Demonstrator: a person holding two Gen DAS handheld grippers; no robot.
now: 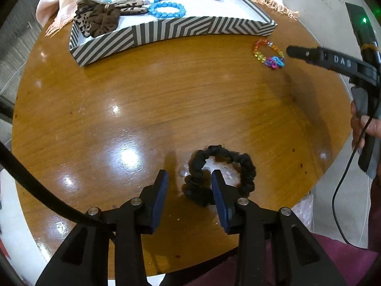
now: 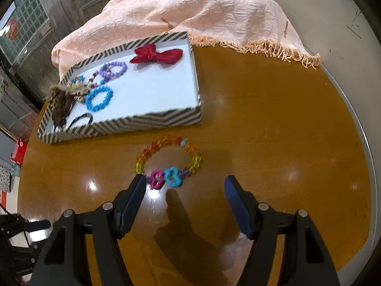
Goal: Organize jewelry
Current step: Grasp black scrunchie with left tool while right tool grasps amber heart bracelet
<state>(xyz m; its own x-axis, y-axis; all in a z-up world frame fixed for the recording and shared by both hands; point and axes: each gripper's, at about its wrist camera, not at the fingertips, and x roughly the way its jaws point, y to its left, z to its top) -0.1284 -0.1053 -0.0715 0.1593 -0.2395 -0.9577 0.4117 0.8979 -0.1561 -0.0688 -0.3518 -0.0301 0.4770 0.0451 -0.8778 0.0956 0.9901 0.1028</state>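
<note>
A black scrunchie [image 1: 247, 166] lies on the round wooden table [image 1: 166, 100] near its front edge. My left gripper [image 1: 189, 175] stands open over the scrunchie's left side. Its right finger reaches inside the ring, a fold of fabric lies between the pads, and neither pad presses on it. A rainbow bead bracelet [image 2: 172, 176] with pink and blue hearts lies in front of the striped box [image 2: 142, 119]. My right gripper [image 2: 185, 180] is open just short of it, the hearts between its fingertips. From the left wrist view one right finger [image 1: 309, 54] points at the bracelet [image 1: 258, 52].
The striped box [image 1: 166, 28] holds a red bow [image 2: 157, 56], a purple bracelet [image 2: 114, 69], a blue bracelet [image 2: 98, 99] and leopard and brown scrunchies [image 1: 97, 19]. A pink fringed cloth [image 2: 202, 12] lies behind it. A hand [image 1: 364, 126] holds the right gripper.
</note>
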